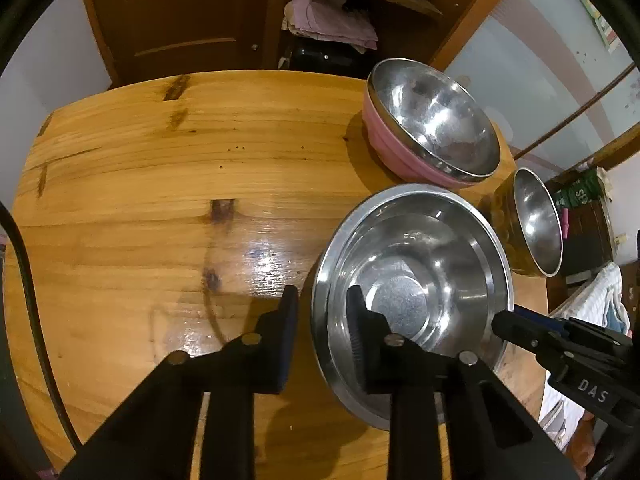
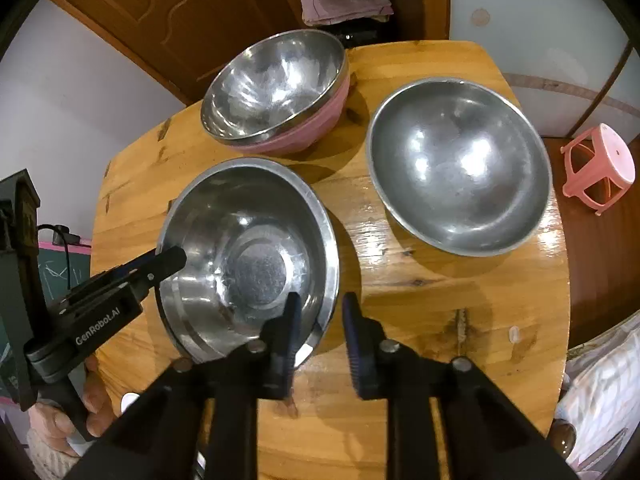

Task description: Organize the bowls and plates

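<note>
1. On round varnished pine table (image 2: 420, 320): wide-rimmed, flat-bottomed stainless steel basin (image 2: 248, 256), nearest of the vessels, straddled on two sides by both grippers.
2. Behind basin: pink-sided bowl with steel lining (image 2: 276, 92), upright, apart from basin. To basin's right in right wrist view: plain round steel bowl (image 2: 460, 164), upright, apart from the other two, close to the table edge.
3. Risk, judged: basin rim thin and polished; one-sided pinch likely to tilt or slip, clattering onto the table or knocking the pink-sided bowl. Cause: smooth metal against narrow pads, plus uneven closing of the two grippers.
4. Risk, judged: plain round steel bowl near the edge; sideways swing of a lifted basin could push it off. Nesting order also uncertain, relative widths not safely told through the fisheye.
5. Left gripper (image 1: 322, 328): parted moderately, one finger inside the basin wall, the other outside over the wood, rim between them with gap showing on the outer side. Not yet clamped; contact of inner pad with wall not certain.
6. Right gripper (image 2: 318, 328): parted moderately, one finger over the basin's near rim, the other outside over the table. Rim between the pads, nothing gripped; touching or just clear cannot be told.
7. Off table, not in play: pink plastic stool (image 2: 598, 172) on floor; folded pink cloth (image 1: 332, 20) on shelf.
</note>
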The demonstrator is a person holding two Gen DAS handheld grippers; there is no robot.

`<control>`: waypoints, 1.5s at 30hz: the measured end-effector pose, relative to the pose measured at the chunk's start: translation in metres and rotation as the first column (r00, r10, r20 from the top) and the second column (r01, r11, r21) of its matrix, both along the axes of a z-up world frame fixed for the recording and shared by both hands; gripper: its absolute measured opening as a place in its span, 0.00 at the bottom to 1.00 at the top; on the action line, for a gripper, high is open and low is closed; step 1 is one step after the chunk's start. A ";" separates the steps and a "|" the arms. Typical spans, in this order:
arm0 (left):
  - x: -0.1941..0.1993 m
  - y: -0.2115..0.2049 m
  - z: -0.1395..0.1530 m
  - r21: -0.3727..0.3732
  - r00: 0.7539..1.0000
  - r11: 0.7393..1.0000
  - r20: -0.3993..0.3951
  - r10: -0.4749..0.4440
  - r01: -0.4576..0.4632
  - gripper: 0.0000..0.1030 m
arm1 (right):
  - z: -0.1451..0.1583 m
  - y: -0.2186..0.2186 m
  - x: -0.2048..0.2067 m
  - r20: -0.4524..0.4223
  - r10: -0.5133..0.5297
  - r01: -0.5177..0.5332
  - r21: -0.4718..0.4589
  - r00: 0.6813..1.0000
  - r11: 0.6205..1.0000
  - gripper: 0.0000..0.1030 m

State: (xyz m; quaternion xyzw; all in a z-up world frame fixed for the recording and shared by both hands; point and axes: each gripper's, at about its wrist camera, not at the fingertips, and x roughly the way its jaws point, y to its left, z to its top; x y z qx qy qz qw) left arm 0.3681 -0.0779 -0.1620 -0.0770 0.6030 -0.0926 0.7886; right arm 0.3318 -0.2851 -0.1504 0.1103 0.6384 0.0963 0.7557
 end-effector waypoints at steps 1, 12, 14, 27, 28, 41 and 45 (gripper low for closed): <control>0.001 0.000 -0.001 0.002 1.000 1.000 -0.004 -0.005 0.005 0.15 | -0.001 0.001 0.001 -0.001 0.000 0.000 -0.003 1.000 1.000 0.18; 0.002 -0.002 -0.004 0.000 0.998 0.999 -0.035 -0.044 0.044 0.08 | -0.006 0.008 0.003 0.003 0.005 -0.005 -0.044 1.000 0.999 0.11; -0.001 -0.003 -0.001 0.004 0.998 0.999 -0.034 -0.050 0.050 0.08 | -0.006 0.008 0.001 -0.004 0.000 0.000 -0.047 1.000 0.999 0.11; -0.053 -0.011 0.069 -0.004 0.995 0.995 0.027 -0.096 0.096 0.08 | 0.054 -0.002 -0.043 0.069 0.004 0.001 -0.061 0.998 0.998 0.10; -0.058 -0.011 0.075 -0.005 0.994 0.995 0.033 -0.100 0.100 0.08 | 0.062 -0.003 -0.051 0.082 0.005 0.000 -0.061 0.997 0.998 0.10; -0.174 -0.032 0.127 -0.034 0.981 0.984 0.093 -0.170 0.174 0.09 | 0.127 -0.032 -0.164 0.188 0.018 -0.001 -0.093 0.982 0.996 0.10; -0.206 -0.037 0.120 -0.038 0.978 0.981 0.095 -0.186 0.190 0.09 | 0.123 -0.036 -0.195 0.188 0.014 0.003 -0.093 0.982 0.996 0.10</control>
